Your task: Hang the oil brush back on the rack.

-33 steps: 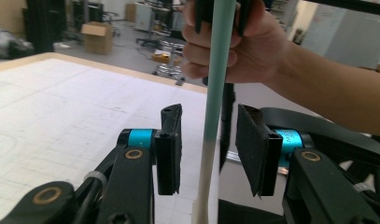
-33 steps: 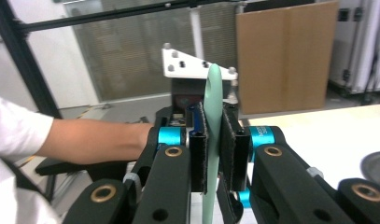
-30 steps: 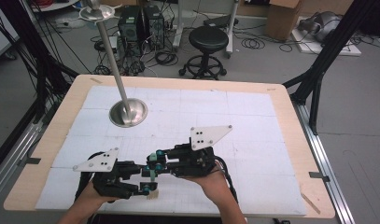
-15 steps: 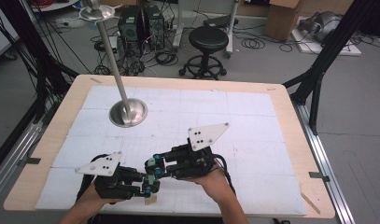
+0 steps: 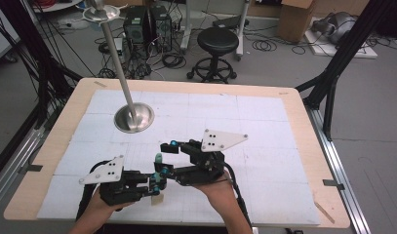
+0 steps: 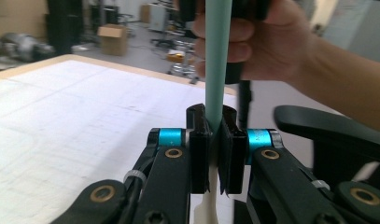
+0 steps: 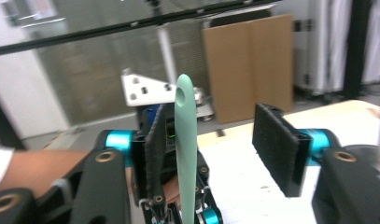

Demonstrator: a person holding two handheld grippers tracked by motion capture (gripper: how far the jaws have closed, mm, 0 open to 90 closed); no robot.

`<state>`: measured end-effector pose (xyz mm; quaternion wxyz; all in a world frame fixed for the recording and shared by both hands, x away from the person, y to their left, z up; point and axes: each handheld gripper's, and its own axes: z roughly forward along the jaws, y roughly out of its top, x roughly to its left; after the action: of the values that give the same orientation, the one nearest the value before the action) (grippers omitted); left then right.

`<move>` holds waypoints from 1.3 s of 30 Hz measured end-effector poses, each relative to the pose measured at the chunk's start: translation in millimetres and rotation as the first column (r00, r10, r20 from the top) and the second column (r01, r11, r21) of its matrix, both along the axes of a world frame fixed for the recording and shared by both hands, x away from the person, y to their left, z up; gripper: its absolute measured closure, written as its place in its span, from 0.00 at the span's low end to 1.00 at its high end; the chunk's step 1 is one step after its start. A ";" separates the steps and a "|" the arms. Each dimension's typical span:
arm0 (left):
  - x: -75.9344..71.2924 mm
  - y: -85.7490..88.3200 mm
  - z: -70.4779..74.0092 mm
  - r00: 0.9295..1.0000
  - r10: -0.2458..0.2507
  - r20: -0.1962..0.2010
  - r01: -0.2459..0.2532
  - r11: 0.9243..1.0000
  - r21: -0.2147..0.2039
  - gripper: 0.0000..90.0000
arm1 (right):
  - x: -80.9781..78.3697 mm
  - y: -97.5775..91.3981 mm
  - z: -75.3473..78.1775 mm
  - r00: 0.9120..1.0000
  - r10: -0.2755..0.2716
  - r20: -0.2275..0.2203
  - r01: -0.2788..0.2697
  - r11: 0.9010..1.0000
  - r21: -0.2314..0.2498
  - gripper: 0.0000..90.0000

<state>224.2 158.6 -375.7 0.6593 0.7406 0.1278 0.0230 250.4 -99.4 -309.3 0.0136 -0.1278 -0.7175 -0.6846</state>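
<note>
A mint-green utensil handle point(image 6: 218, 60) with a hole near its tip point(image 7: 185, 135) stands upright near the table's front edge. Its cream lower part point(image 6: 206, 205) hangs below the jaws. My left gripper point(image 6: 214, 135) is shut on the handle, having closed on it within the last second. It shows at the lower left of the high view point(image 5: 154, 183). My right gripper point(image 7: 215, 142) has just been opening; the handle stands between its jaws, close against one pad point(image 7: 155, 149) and well apart from the other. From above, the right gripper point(image 5: 167, 158) reaches in from the right.
A metal stand with a round base point(image 5: 133, 118) and a tall slanted pole rises at the table's back left. A white mat point(image 5: 264, 126) covers the wooden table point(image 5: 303, 122). A black stool point(image 5: 216, 41) and cables lie on the floor beyond.
The right gripper's jaws have spread apart off the green handle. The left gripper's jaws have closed onto it. Both hands stayed where they were.
</note>
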 end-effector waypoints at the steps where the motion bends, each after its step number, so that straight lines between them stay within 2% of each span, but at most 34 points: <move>1: 0.0 0.0 0.0 1.000 0.000 0.000 0.000 1.000 0.000 0.93 | -2.5 0.3 0.3 0.999 -0.038 0.014 0.038 0.999 -0.014 0.50; 2: -0.1 -0.2 0.3 0.999 0.048 0.004 -0.048 0.999 0.004 0.93 | -5.0 1.4 0.4 0.997 -0.064 0.030 0.065 0.998 -0.026 0.50; 4: -0.1 -0.5 0.7 0.995 0.096 0.012 -0.096 0.995 0.007 0.93 | -9.4 3.3 0.5 0.991 -0.125 0.042 0.127 0.991 -0.048 0.48; 6: -0.2 -1.6 0.7 0.991 0.132 0.015 -0.132 0.991 0.009 0.93 | -13.2 5.9 0.2 0.982 -0.188 0.036 0.190 0.980 -0.059 0.46; 8: -0.3 -2.9 0.4 0.987 0.162 0.025 -0.162 0.986 0.024 0.93 | -16.2 8.0 -0.2 0.975 -0.219 0.031 0.220 0.974 -0.056 0.47; 9: -0.3 -2.9 0.4 0.987 0.162 0.025 -0.162 0.986 0.024 0.93 | -18.1 9.1 -0.4 0.971 -0.238 0.033 0.240 0.969 -0.058 0.48; 10: -0.7 -4.0 0.1 0.984 0.177 0.025 -0.178 0.984 0.032 0.93 | -18.1 9.1 -0.4 0.971 -0.238 0.033 0.240 0.969 -0.058 0.48; 11: -1.1 -5.8 -0.5 0.981 0.194 0.030 -0.195 0.980 0.041 0.93 | -20.9 11.9 -0.5 0.962 -0.270 0.021 0.271 0.960 -0.070 0.52; 16: -1.1 -8.4 -1.1 0.975 0.221 0.025 -0.222 0.974 0.042 0.93 | -24.1 14.4 0.5 0.954 -0.299 0.009 0.299 0.952 -0.071 0.63; 22: -1.8 -10.1 -1.7 0.970 0.243 0.032 -0.244 0.968 0.055 0.93 | -26.3 17.1 1.2 0.943 -0.333 0.020 0.334 0.938 -0.088 0.71; 29: -2.6 -10.9 -1.6 0.965 0.258 0.040 -0.260 0.964 0.057 0.93 | -28.5 18.9 2.8 0.937 -0.349 0.025 0.350 0.932 -0.098 0.82; 33: -2.8 -11.4 -2.0 0.966 0.255 0.038 -0.257 0.964 0.060 0.93 | -28.0 18.1 3.3 0.939 -0.345 0.010 0.344 0.933 -0.104 0.84; 39: -3.6 -11.4 -1.5 0.967 0.249 0.043 -0.251 0.967 0.052 0.93 | -29.9 19.3 5.9 0.942 -0.333 0.028 0.335 0.936 -0.111 0.85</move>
<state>220.5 147.2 -377.2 0.6318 0.7366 0.2074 0.1232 220.6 -80.1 -303.4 -0.1135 -0.2452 -0.7234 -0.6354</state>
